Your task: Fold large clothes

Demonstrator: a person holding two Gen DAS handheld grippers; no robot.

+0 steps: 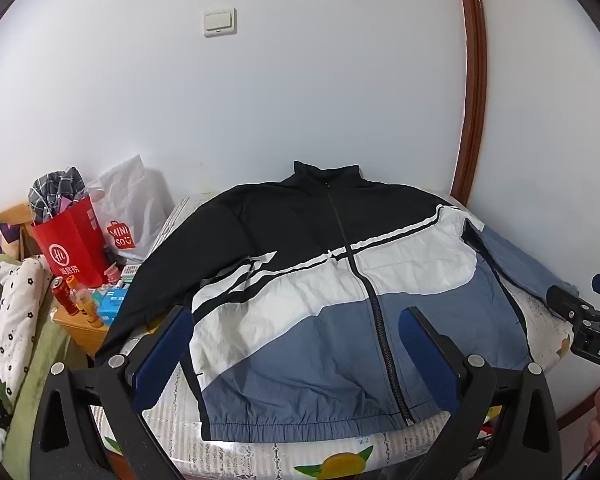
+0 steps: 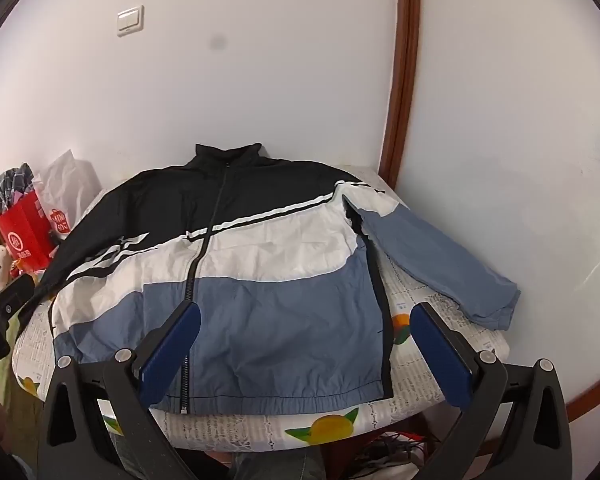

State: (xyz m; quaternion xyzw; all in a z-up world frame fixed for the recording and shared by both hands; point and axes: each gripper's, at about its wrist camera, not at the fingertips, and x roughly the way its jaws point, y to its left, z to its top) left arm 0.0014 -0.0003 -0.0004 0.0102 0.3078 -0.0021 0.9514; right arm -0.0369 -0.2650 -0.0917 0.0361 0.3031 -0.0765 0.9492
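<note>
One zipped windbreaker jacket flat across the round table, collar at the far edge. Two grippers, left gripper and right gripper, both spread wide, holding nothing. Only in the left view: red paper bag with drink cans on a side cabinet; only in the right: whole blue sleeve.

The jacket's black left sleeve drops off the bench edge, cuff out of sight. Small items by the red bag are too tiny to identify.
</note>
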